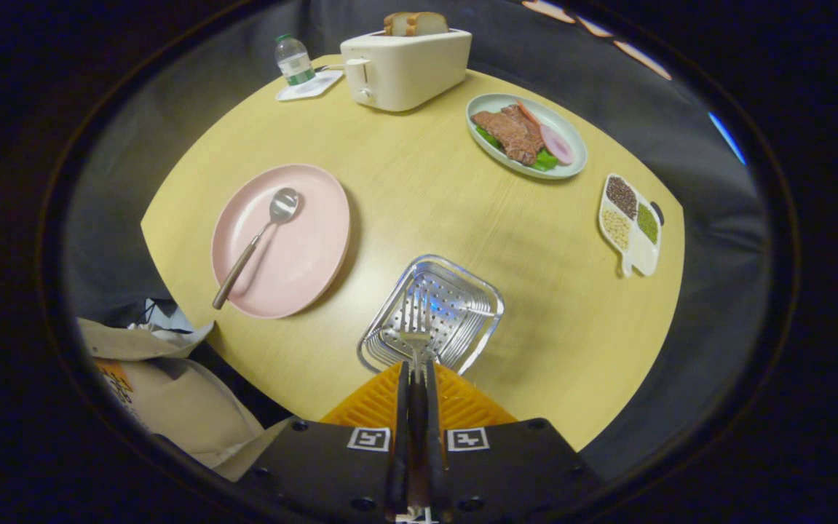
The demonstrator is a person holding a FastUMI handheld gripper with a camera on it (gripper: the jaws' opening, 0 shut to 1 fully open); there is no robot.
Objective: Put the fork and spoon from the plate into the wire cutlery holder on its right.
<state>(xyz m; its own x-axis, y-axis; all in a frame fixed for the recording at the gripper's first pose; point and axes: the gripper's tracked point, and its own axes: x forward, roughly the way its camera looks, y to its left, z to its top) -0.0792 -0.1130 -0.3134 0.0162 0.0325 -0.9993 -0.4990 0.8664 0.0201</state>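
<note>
My gripper (416,375) is shut on the fork (414,331), its orange fingers (440,397) pressed against the brown handle. The fork's tines point forward and hang over the open top of the wire cutlery holder (477,291), which stands just ahead of the fingers on the yellow table. Left of the holder lies the pink plate (309,255). A spoon (258,240) with a brown handle rests on it, bowl toward the far side, handle end reaching over the near rim.
Beyond the holder are a white toaster (408,69) with bread, a water bottle (293,60) on a coaster, an oval dish of meat (526,135) and a divided dish of beans (631,225). A beige bag (171,393) sits beside the table's near left edge.
</note>
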